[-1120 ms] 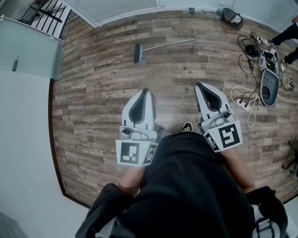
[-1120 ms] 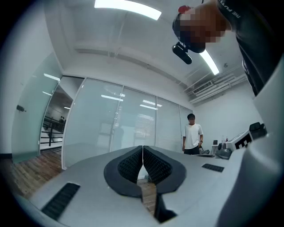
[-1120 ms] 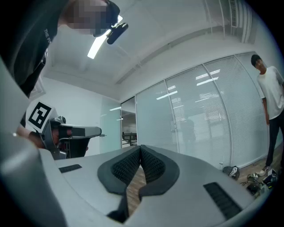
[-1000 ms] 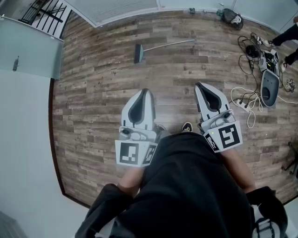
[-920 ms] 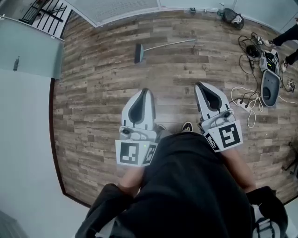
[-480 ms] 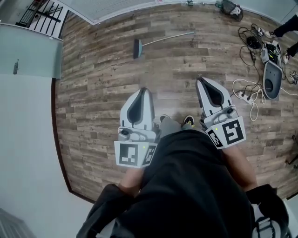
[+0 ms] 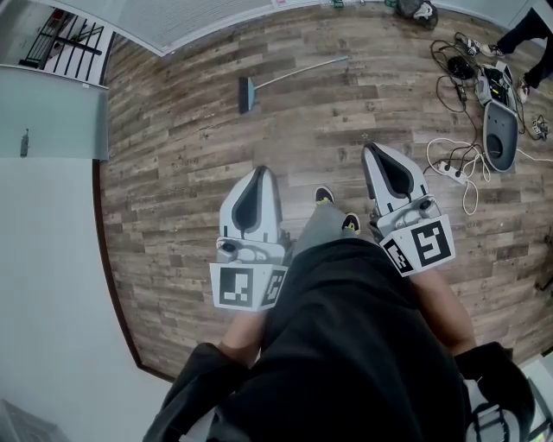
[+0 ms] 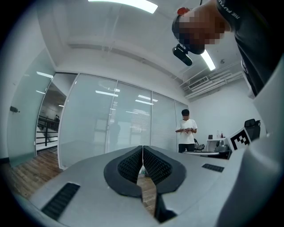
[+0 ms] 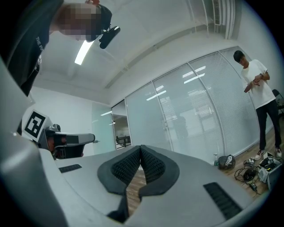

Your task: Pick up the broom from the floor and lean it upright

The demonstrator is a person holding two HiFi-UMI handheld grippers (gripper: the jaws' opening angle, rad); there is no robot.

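The broom (image 7: 298, 74) is lying flat on the wooden floor (image 7: 173, 155), well ahead of you, while you are carrying the left gripper (image 7: 259, 173) and right gripper (image 7: 371, 151) clenched and empty, so picking up and leaning are both waiting.

Office; glass partition walls (image 8: 128, 124); plank floor (image 7: 173, 173).

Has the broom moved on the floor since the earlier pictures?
No. The broom lies as before, its handle pointing toward the dark bag by the wall; only the view shifted.
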